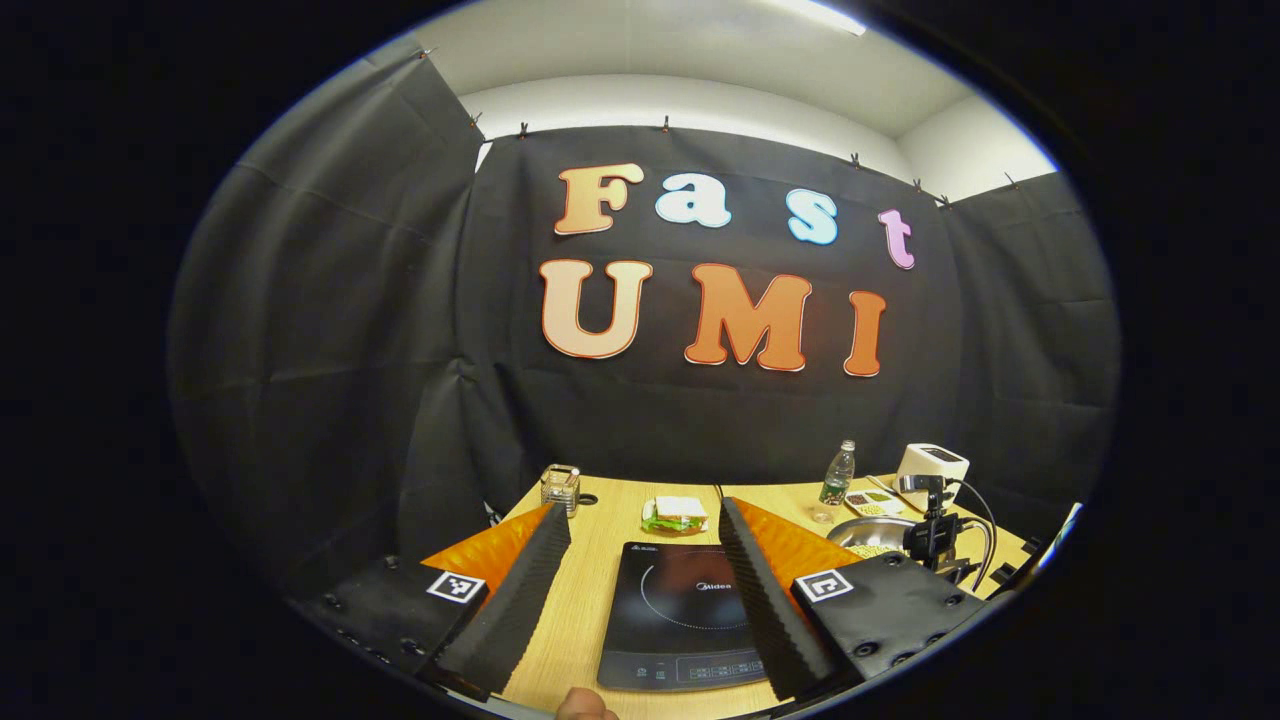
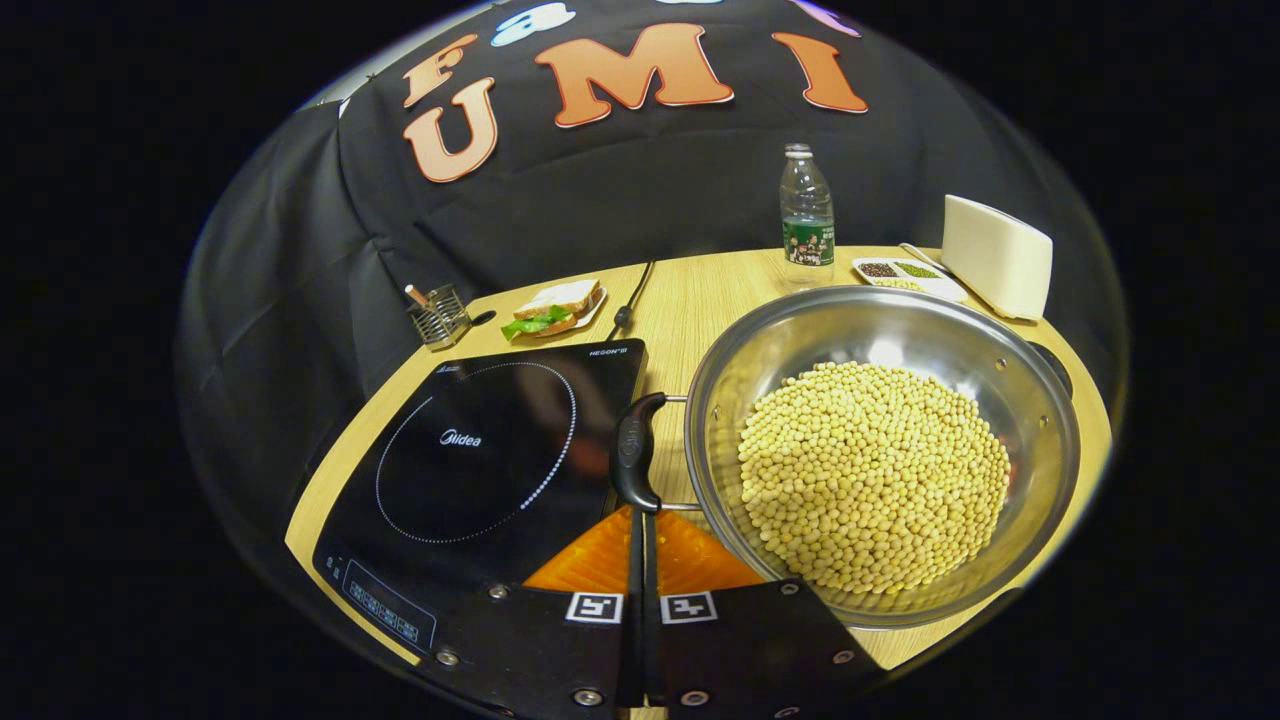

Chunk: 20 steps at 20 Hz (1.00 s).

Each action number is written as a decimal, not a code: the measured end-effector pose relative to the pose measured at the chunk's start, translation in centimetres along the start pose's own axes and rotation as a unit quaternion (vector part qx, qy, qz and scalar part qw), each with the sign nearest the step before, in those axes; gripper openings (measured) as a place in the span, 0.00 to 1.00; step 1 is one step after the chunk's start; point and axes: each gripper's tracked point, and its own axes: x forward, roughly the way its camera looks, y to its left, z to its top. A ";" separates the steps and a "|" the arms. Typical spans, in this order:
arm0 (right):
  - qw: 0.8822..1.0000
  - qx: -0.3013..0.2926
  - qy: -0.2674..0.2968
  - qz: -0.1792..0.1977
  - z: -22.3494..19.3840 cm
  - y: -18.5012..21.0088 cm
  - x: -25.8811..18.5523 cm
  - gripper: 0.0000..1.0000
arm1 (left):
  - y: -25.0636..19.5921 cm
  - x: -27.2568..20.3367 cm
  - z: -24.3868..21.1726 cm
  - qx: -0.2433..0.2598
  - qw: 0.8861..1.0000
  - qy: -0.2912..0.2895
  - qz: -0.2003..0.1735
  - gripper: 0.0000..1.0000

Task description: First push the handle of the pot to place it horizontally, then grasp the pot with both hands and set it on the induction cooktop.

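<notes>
Right tongs: fingers pressed together, nothing between them, tips just below the pot's near handle. Left tongs: fingers wide apart, held above the surface with the cooktop showing between them, gripping nothing.

Pot sits on the surface just right of the cooktop, heaped with soybeans. Its near loop handle stands beside the cooktop's right edge; the far handle peeks past the opposite rim.

Step in hand, as I judge it: pushing the handle round so the two handles lie crosswise. I cannot tell whether the tips touch the handle yet.

How I would do it well:
- keep the closed tips low against the side of the grip, not on top, so they do not ride over it;
- push slowly along an arc, since the load of beans is heavy and loose;
- stop once each handle faces one set of tongs.

Risk: a sharp shove could slide the pot onto the cooktop's edge or spill beans.
</notes>
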 end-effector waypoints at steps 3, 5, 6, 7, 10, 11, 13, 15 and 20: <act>1.000 0.006 -0.003 -0.001 0.6 -0.1 0.6 0.00 | -0.5 0.5 -0.2 -0.001 1.000 0.004 -0.004 0.98; 1.000 0.004 -0.007 -0.007 1.0 -0.5 0.9 0.00 | -1.1 1.0 -0.4 -0.001 1.000 0.006 -0.008 0.98; 1.000 0.004 -0.008 -0.009 1.1 -0.6 1.0 0.00 | -1.4 1.2 -0.4 -0.002 1.000 0.008 -0.012 0.98; 1.000 0.008 -0.006 -0.008 1.3 -0.6 1.1 0.00 | -1.9 1.4 -0.5 -0.003 1.000 0.010 -0.016 0.98; 1.000 0.018 0.005 0.000 1.1 -0.5 0.5 0.00 | -3.6 2.4 -1.2 -0.008 0.999 0.019 -0.031 0.97; 1.000 0.020 0.008 0.010 1.1 -0.3 -0.3 0.00 | -4.3 2.8 -1.3 -0.010 0.999 0.022 -0.036 0.98; 0.999 0.027 -0.002 0.034 1.9 0.4 -2.4 0.00 | -5.8 3.9 -1.9 -0.015 0.998 0.029 -0.049 0.98; 0.999 0.023 -0.022 0.040 3.3 -0.4 -4.5 0.00 | -7.5 4.9 -2.6 -0.020 0.997 0.040 -0.064 0.98; 0.997 0.014 -0.078 0.020 7.0 -4.6 -8.1 0.04 | -12.7 7.8 -4.7 -0.022 0.992 0.066 -0.101 0.98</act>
